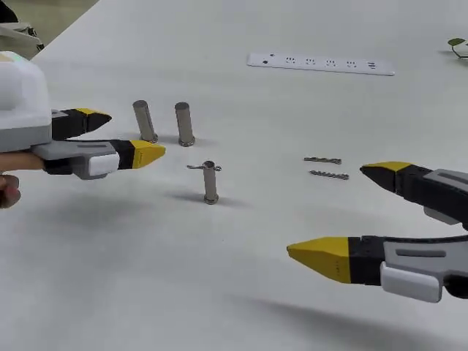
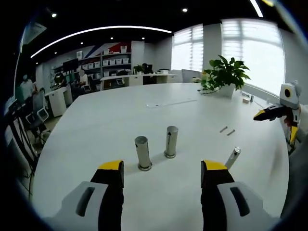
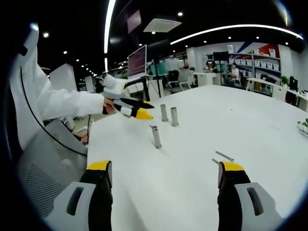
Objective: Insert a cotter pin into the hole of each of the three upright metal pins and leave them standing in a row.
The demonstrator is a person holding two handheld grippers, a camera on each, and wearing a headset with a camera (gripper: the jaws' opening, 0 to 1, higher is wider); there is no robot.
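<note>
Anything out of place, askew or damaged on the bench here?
The metal pin already carrying a cotter pin stands forward of the two bare pins, so the three form no row. Two loose cotter pins lie flat to the right. Nothing looks spilled or damaged.

This is an open-plan office. A long white table [image 2: 120, 120] carries a power strip [image 1: 320, 63]. Beyond its far end are desks, office chairs [image 2: 38, 113] and wall shelving [image 2: 103, 65] stacked with boxes. A potted plant [image 2: 224, 74] stands by blinded windows [image 2: 250, 48]. There is also a large display screen [image 3: 137, 60], and curved strip lights [image 2: 96, 31] cross a dark ceiling.
</note>
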